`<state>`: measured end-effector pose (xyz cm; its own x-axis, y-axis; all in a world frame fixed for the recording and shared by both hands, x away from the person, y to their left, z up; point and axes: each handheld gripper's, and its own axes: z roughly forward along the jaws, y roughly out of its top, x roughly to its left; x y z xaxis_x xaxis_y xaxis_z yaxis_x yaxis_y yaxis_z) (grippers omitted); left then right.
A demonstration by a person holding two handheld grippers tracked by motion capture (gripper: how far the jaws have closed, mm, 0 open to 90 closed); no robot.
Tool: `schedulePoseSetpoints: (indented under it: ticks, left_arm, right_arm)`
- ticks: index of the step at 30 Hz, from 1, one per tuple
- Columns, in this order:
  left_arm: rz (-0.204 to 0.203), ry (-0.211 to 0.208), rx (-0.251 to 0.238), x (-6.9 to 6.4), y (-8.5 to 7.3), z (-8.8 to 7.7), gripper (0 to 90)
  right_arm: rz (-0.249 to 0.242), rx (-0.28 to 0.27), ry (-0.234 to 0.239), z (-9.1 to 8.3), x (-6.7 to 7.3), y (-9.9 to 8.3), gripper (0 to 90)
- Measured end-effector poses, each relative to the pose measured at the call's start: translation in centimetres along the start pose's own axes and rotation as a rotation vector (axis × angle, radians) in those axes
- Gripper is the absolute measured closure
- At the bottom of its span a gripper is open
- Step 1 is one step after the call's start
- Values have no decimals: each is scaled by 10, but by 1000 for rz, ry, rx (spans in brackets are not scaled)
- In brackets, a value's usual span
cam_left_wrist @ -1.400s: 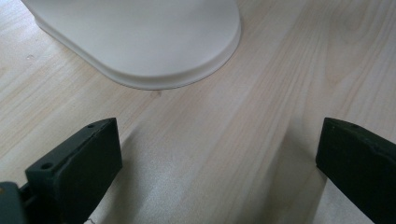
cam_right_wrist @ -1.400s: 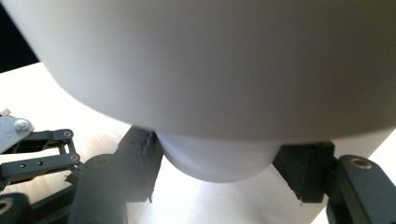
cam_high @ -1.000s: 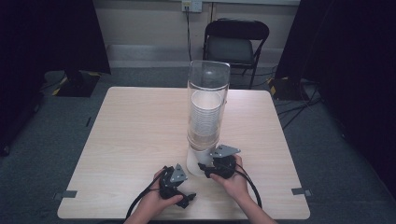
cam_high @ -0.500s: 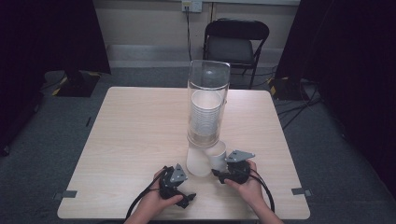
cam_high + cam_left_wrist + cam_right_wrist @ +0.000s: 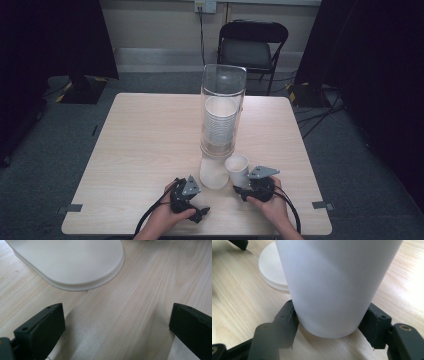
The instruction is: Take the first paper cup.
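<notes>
Two jaws of my right gripper (image 5: 243, 186) clamp a white paper cup (image 5: 237, 169) low on its wall, just right of the cup dispenser (image 5: 222, 116) base. Left gripper (image 5: 192, 202) rests near that base, jaws wide, holding nothing.

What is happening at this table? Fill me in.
A person works a cup dispenser with two handheld tools. The right claw is clamped on a white paper cup, upright beside the dispenser's white base. The left claw sits open on the table near that base, holding nothing. More cups are stacked in the clear tube.
</notes>
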<state>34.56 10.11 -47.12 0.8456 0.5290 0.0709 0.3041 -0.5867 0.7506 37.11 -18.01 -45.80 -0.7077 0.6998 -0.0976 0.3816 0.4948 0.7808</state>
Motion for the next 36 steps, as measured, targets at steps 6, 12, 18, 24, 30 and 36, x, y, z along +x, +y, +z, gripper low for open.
schedulePoseSetpoints:
  ticks: [6, 12, 18, 24, 30, 36]
  left_arm:
    - [-3, 5, -2, 0, 0, 0, 1]
    - [-45, 37, -49, 10, 0, -14, 174]
    - [-202, 8, -194, 26, 15, -55, 155]
    - [-266, -29, -261, 33, 25, -80, 150]
    - [-291, -18, -244, 33, 30, -82, 151]
    - [-330, -75, -235, 34, 30, -82, 289]
  right_arm:
    - [-7, -7, 9, -1, 0, -1, 365]
    - [-64, -56, 76, -5, 13, 1, 365]
    - [-129, -55, 96, -1, 24, 4, 364]
    - [-212, -68, 112, 3, 37, 10, 365]
    - [-258, -67, 130, 9, 50, 15, 364]
    - [-303, -80, 149, 14, 59, 19, 364]
